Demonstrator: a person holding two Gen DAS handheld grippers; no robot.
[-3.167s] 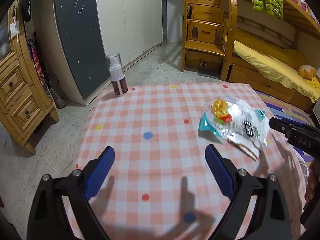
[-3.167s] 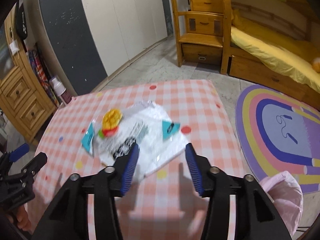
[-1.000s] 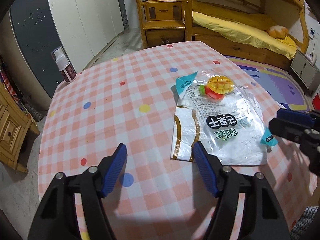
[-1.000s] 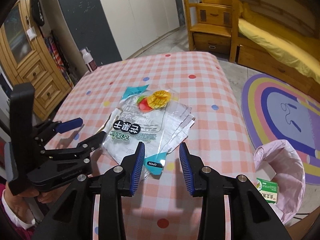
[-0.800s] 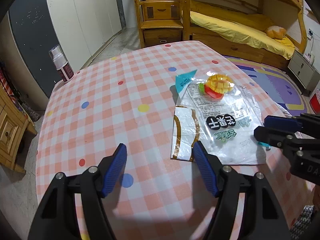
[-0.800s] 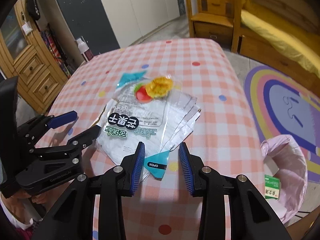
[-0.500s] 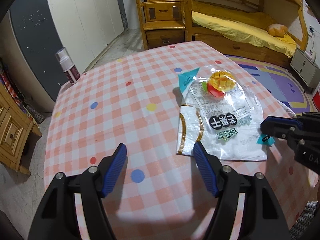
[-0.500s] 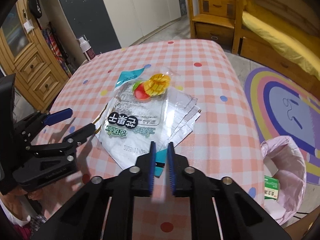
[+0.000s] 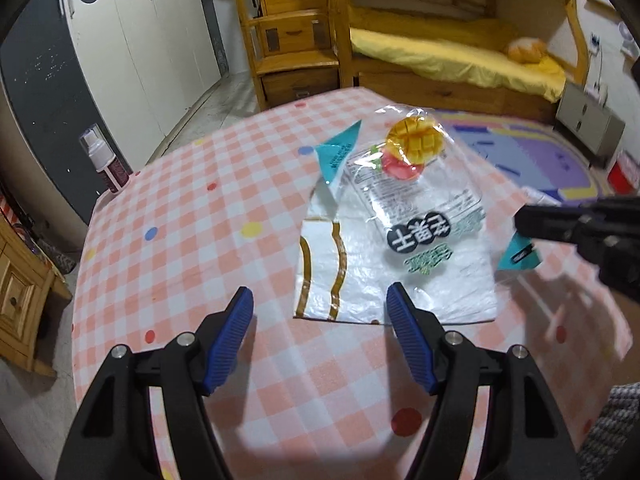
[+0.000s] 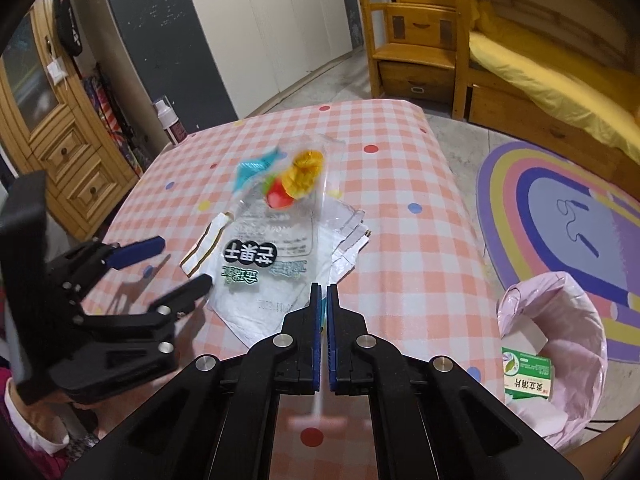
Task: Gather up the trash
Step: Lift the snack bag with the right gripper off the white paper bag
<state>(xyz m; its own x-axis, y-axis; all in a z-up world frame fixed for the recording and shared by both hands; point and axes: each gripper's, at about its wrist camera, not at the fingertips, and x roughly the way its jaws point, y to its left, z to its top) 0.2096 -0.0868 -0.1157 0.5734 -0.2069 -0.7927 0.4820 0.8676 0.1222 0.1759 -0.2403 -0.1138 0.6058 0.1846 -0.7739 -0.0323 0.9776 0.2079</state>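
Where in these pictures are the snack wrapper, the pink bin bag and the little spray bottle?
snack wrapper [image 9: 404, 240]: left wrist view, on its black label.
pink bin bag [image 10: 560, 304]: right wrist view, on its far rim.
spray bottle [image 9: 106, 160]: left wrist view, on its body, at the table's far corner.

One clear wrapper [image 9: 404, 232] on the worktop [image 9: 200, 216], one spray bottle [image 9: 105, 162] at ten o'clock, two grippers [image 9: 320, 308] [image 10: 324, 294], one bin bag [image 10: 560, 320] holding one carton [image 10: 527, 372].

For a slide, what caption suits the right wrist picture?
Right gripper pinches the clear plastic snack wrapper on a checked tablecloth, pink-lined bin alongside.
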